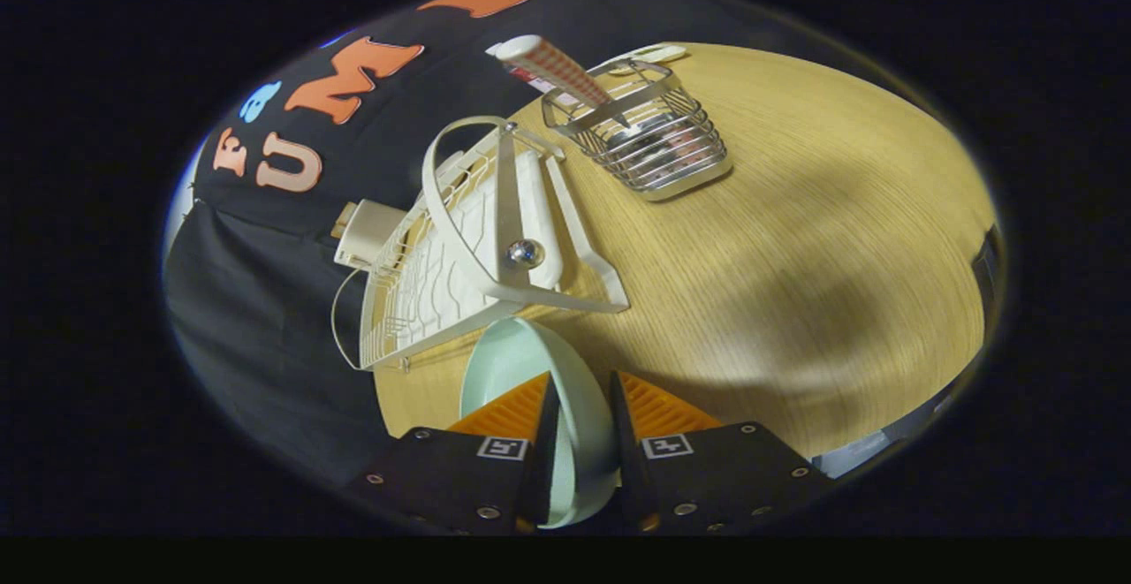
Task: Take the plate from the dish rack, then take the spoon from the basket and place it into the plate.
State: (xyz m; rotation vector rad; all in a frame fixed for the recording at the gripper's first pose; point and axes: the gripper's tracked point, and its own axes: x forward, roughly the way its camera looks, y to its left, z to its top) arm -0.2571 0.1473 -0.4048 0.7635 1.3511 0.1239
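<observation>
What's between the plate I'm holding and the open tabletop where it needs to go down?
Nothing visible. The gripper is shut on the pale green plate, already out of the white dish rack. The wooden table ahead is bare, and the wire basket with the spoon stands farther back.

No readable words, brands or numbers stand on anything here. The gripper carries two small square black-and-white coded markers, one on each finger body (patterns, not letters), just behind where its jaws clamp the pale green plate.
</observation>
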